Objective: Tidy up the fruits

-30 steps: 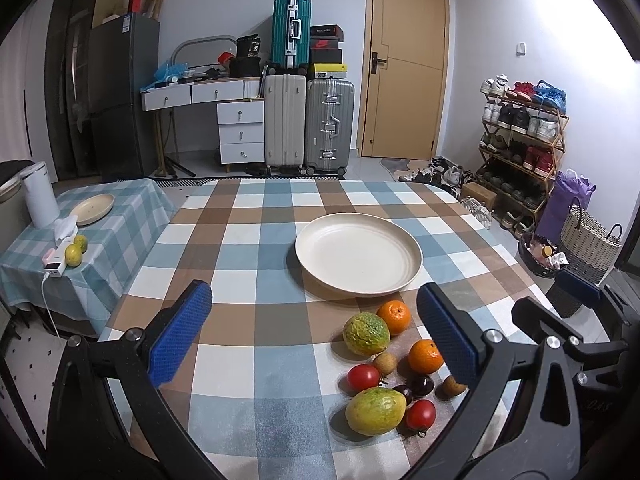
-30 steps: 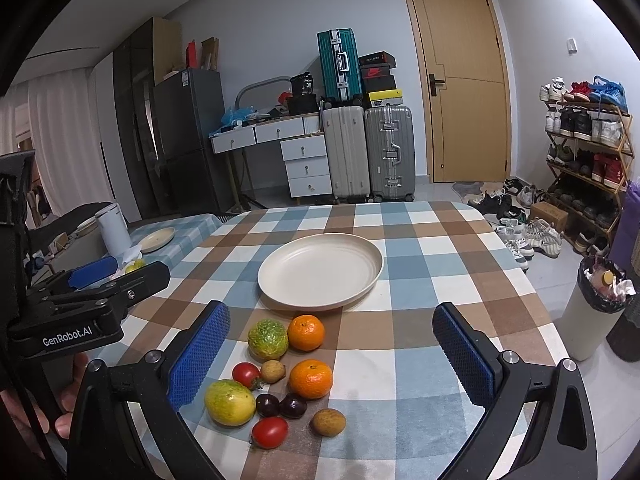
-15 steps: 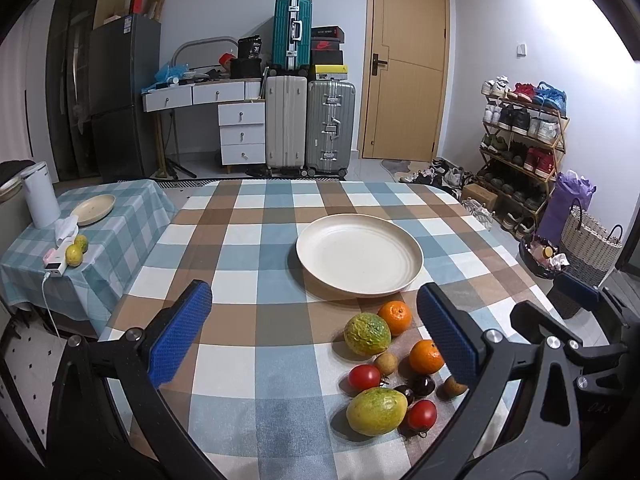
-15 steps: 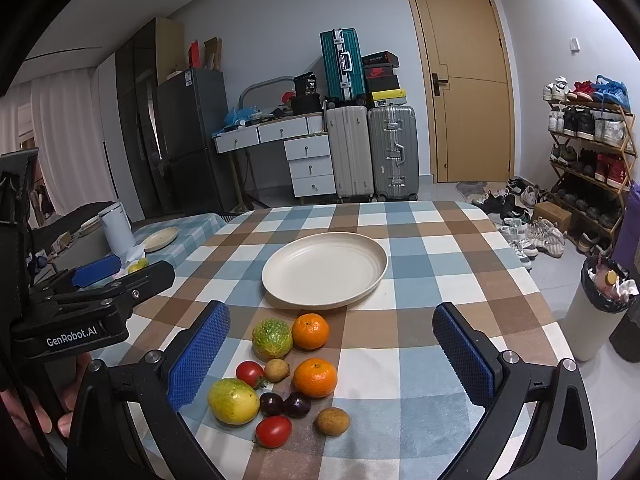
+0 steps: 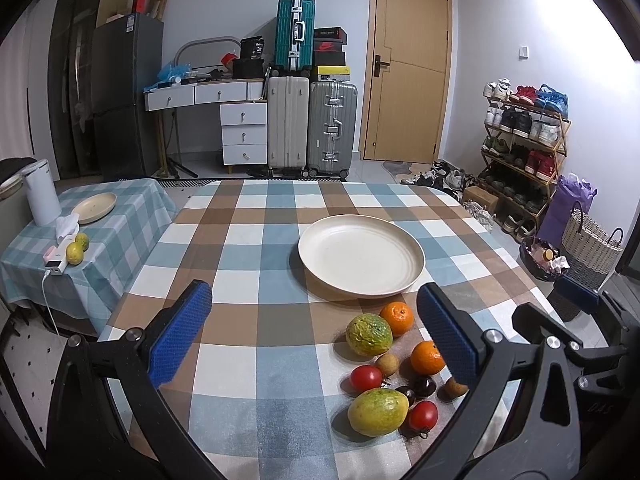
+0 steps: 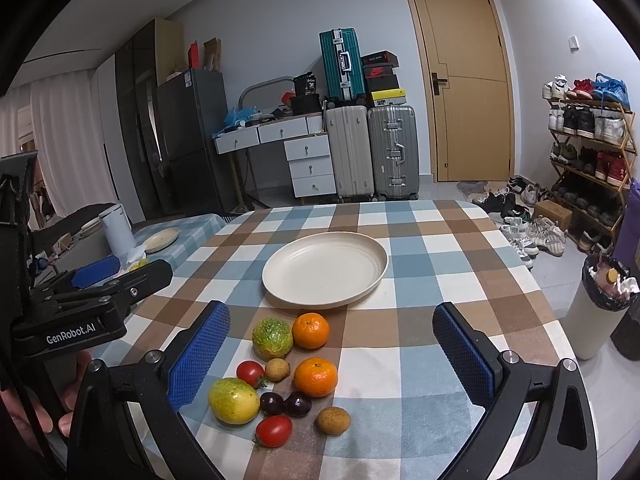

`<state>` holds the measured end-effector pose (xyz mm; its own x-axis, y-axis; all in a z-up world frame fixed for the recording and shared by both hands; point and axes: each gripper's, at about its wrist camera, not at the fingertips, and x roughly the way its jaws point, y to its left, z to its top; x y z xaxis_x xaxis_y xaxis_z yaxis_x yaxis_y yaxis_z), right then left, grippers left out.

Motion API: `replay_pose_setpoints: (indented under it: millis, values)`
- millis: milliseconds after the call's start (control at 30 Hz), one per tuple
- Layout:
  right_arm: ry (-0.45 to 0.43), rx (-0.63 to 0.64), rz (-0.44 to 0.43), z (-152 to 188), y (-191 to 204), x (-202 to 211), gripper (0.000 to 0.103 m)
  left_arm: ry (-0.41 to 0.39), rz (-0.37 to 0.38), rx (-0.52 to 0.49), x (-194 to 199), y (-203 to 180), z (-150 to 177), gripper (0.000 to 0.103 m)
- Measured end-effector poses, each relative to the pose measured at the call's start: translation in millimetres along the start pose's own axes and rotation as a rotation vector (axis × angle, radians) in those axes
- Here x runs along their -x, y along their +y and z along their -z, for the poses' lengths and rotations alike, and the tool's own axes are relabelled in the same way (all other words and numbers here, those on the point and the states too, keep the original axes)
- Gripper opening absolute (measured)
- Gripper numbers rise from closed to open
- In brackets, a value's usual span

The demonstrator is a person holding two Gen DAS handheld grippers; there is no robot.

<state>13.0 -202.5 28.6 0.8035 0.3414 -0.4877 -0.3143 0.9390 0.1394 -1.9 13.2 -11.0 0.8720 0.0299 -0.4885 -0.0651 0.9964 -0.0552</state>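
Note:
A cream plate (image 5: pixel 361 254) (image 6: pixel 325 268) sits empty mid-table on the checked cloth. Just in front of it lies a cluster of fruit: two oranges (image 6: pixel 311 330) (image 6: pixel 315 376), a green-yellow fruit (image 6: pixel 272 337), a yellow-green fruit (image 6: pixel 233 400), two red tomatoes (image 6: pixel 250 373) (image 6: pixel 274 431), two dark plums (image 6: pixel 297 404), and two small brown fruits (image 6: pixel 333 420). My left gripper (image 5: pixel 316 334) hovers open, left of the cluster (image 5: pixel 386 364). Open too, my right gripper (image 6: pixel 332 356) hangs above the fruit, holding nothing.
A low side table (image 5: pixel 120 216) at the left carries a small plate (image 5: pixel 96 207), a white kettle (image 5: pixel 41 193) and two yellow fruits (image 5: pixel 75 252). Suitcases (image 5: pixel 312 128), drawers, a door and a shoe rack (image 5: pixel 524 148) line the room. A bin (image 6: pixel 600 312) stands beside the table's right edge.
Both views have shifted slightly; the right gripper has edged left and forward over the fruit. Nothing was grasped or moved on the table.

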Motion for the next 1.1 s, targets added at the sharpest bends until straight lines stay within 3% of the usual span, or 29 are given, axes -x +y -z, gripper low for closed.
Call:
replay_pose_setpoints:
  millis: [600,933,1100]
  values:
    - [0.009,-0.010,-0.002,3,-1,-2,0.103,0.024,0.006,0.000,-8,-1,5,0.102]
    - [0.027,-0.022,-0.005,6,-6,-12,0.103,0.132,0.044,0.024,-56,9,9,0.102]
    - [0.047,-0.041,-0.017,9,-13,-26,0.103,0.227,0.132,0.052,-91,16,12,0.102]
